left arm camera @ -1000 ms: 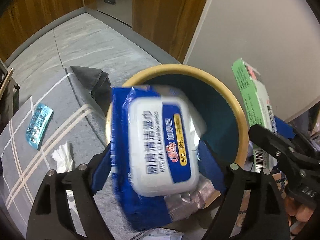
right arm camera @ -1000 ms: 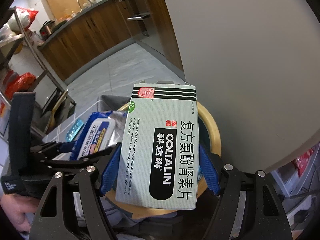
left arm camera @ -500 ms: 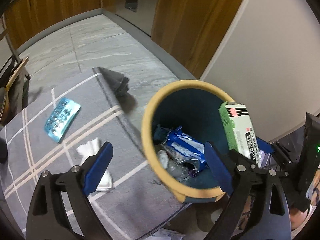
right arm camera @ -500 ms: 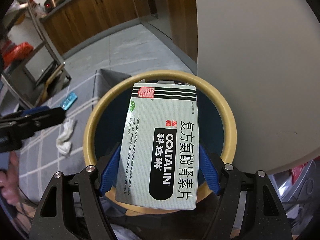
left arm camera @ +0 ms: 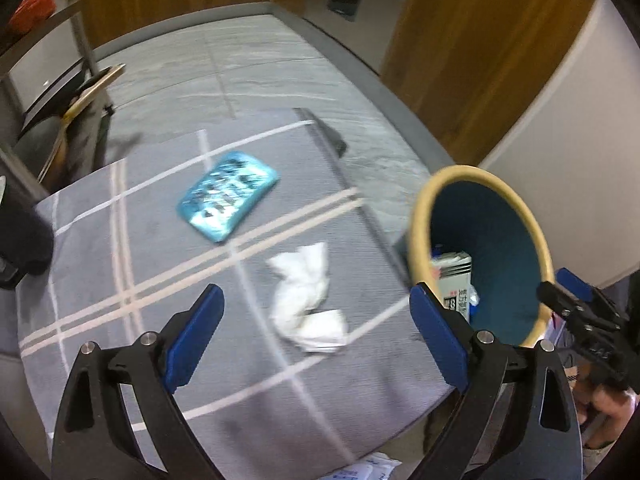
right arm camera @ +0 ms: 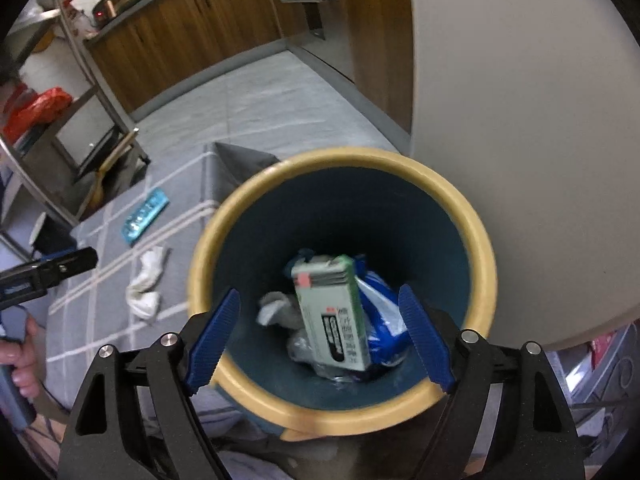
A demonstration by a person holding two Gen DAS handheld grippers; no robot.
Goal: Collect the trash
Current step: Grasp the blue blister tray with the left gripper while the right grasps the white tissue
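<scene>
A round bin (right arm camera: 472, 240) with a yellow rim and dark blue inside stands beside the grey checked cushion (left arm camera: 120, 280); it also shows in the left wrist view (left arm camera: 420, 216). Inside lie a green medicine box (right arm camera: 332, 312), a blue wet-wipes pack (right arm camera: 380, 312) and grey scraps. My right gripper (right arm camera: 320, 336) is open and empty over the bin's mouth. My left gripper (left arm camera: 316, 336) is open and empty above the cushion, over a crumpled white tissue (left arm camera: 308, 300). A teal blister pack (left arm camera: 228, 200) lies further back on the cushion.
A grey tiled floor (left arm camera: 248, 72) runs to wooden cabinets (left arm camera: 460, 60) at the back. A metal rack (right arm camera: 60, 120) with red bags stands at the left. A pale wall (right arm camera: 520, 120) is close behind the bin. A dark object (left arm camera: 20, 240) sits on the cushion's left edge.
My left gripper dropped the wipes pack into the bin and swung left over the cushion. My right gripper opened and the medicine box fell into the bin.
</scene>
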